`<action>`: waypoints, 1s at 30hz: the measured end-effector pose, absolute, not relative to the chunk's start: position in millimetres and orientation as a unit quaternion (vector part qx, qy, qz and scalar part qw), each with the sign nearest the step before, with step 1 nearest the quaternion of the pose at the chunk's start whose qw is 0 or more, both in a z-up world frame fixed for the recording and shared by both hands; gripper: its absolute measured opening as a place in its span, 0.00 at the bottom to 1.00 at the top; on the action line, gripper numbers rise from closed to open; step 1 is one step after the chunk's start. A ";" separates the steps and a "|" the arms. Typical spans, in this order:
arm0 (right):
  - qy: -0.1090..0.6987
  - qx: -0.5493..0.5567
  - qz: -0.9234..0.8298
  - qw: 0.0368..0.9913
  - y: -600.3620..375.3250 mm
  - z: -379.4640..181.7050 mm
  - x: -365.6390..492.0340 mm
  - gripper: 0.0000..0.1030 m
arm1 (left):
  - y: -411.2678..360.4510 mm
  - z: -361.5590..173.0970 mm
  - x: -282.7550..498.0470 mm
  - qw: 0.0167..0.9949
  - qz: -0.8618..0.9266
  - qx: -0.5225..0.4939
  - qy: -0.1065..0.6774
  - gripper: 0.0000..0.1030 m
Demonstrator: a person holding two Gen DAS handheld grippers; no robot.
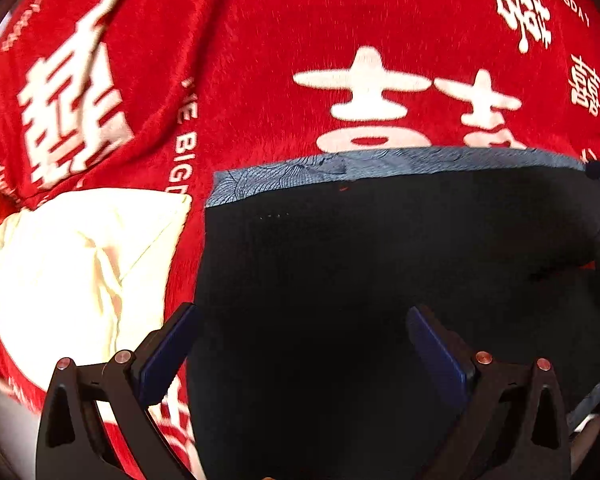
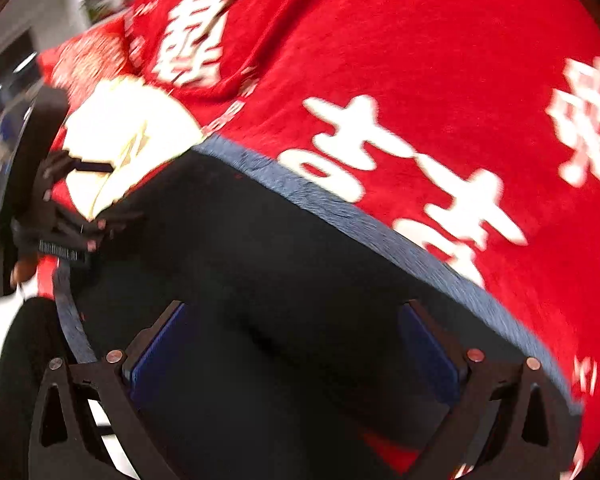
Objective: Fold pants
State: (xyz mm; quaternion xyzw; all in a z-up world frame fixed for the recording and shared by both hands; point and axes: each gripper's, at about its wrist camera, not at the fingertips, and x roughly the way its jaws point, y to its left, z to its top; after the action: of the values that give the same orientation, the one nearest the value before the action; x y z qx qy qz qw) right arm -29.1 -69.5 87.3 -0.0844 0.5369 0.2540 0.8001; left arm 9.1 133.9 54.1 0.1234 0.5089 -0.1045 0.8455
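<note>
Dark cloth fills the lower half of both views: the pants (image 1: 380, 260) lie flat on a red blanket (image 1: 260, 40) printed with white characters, a blue-grey band along their far edge; we judge that one fold may already be in, though the dark fabric hides any layers. Our left gripper (image 1: 300, 344) hangs over the pants with its jaws spread wide and nothing between them; our right gripper (image 2: 292, 344) is likewise released over the same cloth, its view blurred. The next move, we think, calls for lowering each gripper to an edge, pinching the fabric there, and carrying it over evenly; which edge, we cannot tell. A cream cloth (image 1: 80, 272) lies just beside the pants on the left gripper's side, close enough to get caught; wrinkles in the blanket could snag a dragged hem.
</note>
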 end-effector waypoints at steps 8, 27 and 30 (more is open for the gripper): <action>0.551 -0.126 0.348 0.748 -40.7 30.3 54.4 1.00 | 158.2 12.6 67.8 0.815 -0.124 0.087 0.559 1.00; 0.586 -0.095 0.497 0.633 -17.9 -29.6 124.5 0.33 | 162.9 0.6 93.4 0.802 -0.209 0.071 0.555 1.00; 0.593 -0.071 0.508 0.621 -22.8 -30.0 130.3 0.33 | 170.7 -4.1 100.6 0.789 -0.240 0.058 0.562 1.00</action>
State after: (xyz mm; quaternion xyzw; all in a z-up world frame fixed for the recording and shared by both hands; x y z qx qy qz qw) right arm 130.3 -22.8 -30.0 -0.0708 0.5928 0.5084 0.6206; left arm 100.6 170.7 -4.1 0.0576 0.5624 -0.2399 0.7892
